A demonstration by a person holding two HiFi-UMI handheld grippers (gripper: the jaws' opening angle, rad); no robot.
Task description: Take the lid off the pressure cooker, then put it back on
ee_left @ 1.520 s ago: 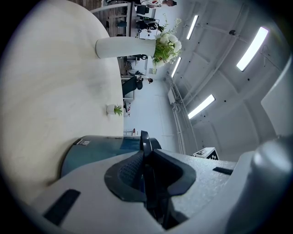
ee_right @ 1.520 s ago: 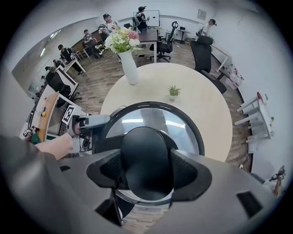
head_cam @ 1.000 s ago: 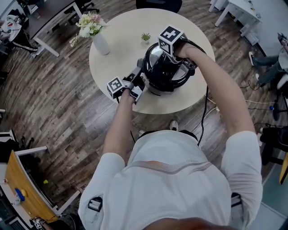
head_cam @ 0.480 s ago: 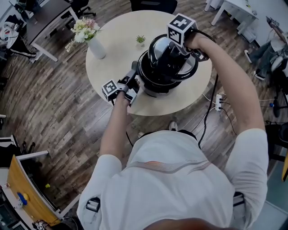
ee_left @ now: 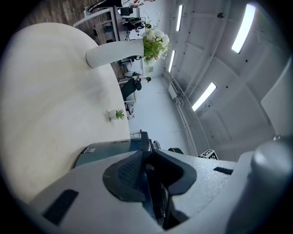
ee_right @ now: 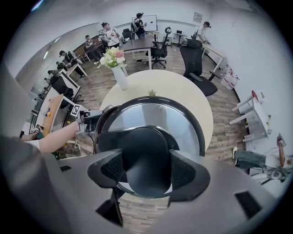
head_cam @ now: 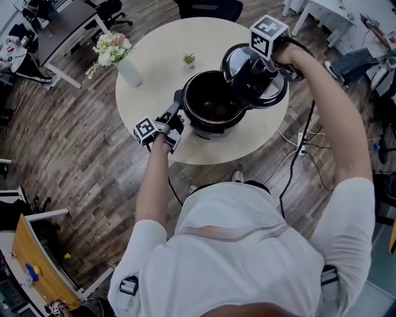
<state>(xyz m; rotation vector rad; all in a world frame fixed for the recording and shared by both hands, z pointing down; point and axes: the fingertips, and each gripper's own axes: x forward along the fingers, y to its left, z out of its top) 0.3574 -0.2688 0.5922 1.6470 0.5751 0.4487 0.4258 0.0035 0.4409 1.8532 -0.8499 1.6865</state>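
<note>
Pinching lid knob [ee_right: 146, 155], R tool [ee_right: 147, 170] holds lid [ee_right: 158, 114] flat, top up; L tool [ee_left: 149, 170] clamps pot handle [head_cam: 178, 97].

Grey-brown wood planks are covering the floor [head_cam: 62, 155]; a round cream table [head_cam: 161, 68] is standing mid-room, a black office chair [head_cam: 207, 7] is sitting just beyond it, desks [head_cam: 65, 28] are lining the edges, and strip lights [ee_left: 243, 27] are glowing overhead

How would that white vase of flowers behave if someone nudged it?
Probably tippy: the vase is tall and narrow, with flowers spreading wide above it. It looks smooth, perhaps ceramic, so likely slippery and breakable. It stands near the table edge, so a hard push might send it off.
</note>
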